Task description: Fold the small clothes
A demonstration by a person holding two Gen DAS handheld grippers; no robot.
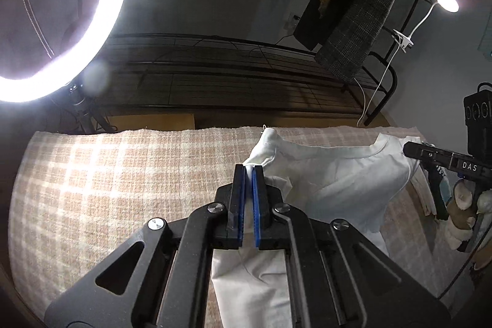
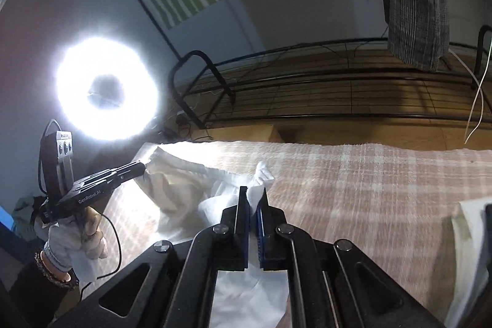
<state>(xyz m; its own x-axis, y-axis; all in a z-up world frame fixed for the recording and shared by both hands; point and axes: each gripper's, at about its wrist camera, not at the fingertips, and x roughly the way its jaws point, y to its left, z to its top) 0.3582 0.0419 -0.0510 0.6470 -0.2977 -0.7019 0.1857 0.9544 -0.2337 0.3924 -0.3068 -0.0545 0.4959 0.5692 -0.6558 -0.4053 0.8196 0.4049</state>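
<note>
A small white T-shirt is held up above a beige checked cloth that covers the table. My left gripper is shut on one top corner of the shirt, near a sleeve. My right gripper is shut on the other top corner of the shirt. The shirt hangs stretched between the two grippers, and its neckline shows in the left wrist view. The right gripper shows at the right edge of the left wrist view. The left gripper shows at the left of the right wrist view.
A bright ring light stands at the table's far left. A black wire rack runs behind the table, with a grey checked garment hanging over it. A white folded piece lies at the table's right edge.
</note>
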